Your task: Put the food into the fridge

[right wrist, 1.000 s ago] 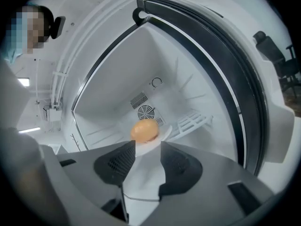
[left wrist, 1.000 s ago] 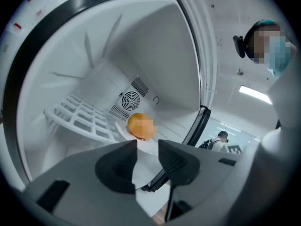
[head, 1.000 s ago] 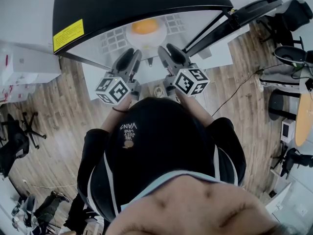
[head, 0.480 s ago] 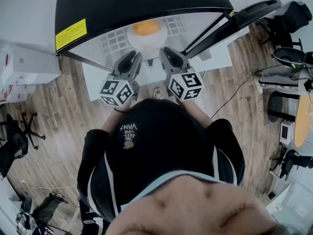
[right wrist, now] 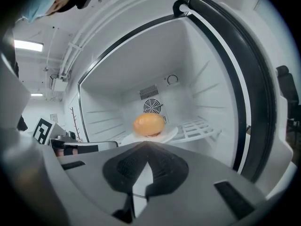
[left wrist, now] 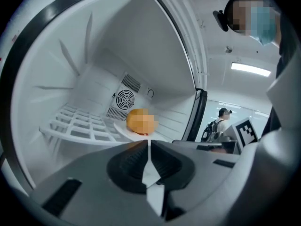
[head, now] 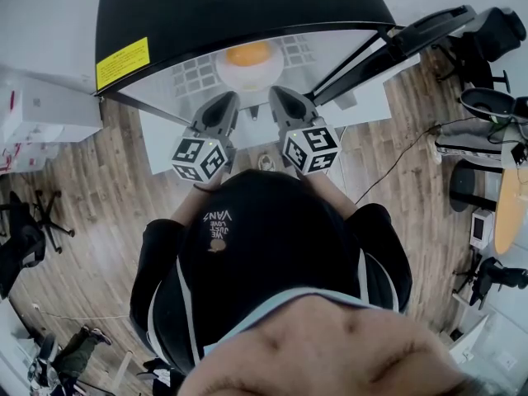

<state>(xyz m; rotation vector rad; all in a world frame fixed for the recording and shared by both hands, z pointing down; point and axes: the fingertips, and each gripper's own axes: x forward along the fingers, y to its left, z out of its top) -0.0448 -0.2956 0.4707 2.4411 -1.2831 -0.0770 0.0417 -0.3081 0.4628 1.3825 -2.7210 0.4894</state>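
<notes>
An orange bun lies on a white plate on the wire shelf inside the open fridge. Both grippers hover side by side just outside the fridge mouth, pointing at the plate. My left gripper is shut with nothing between its jaws; in its own view the left gripper points at the bun on the plate. My right gripper is also shut and empty; from the right gripper the bun sits straight ahead on the plate.
The fridge door stands open to the right. A white wire shelf spans the compartment, with a fan vent on the back wall. A person stands in the room behind. Office chairs stand on the wooden floor.
Both grippers have drawn back a little from the fridge towards me and come closer together. The bun and plate have stayed on the shelf.
</notes>
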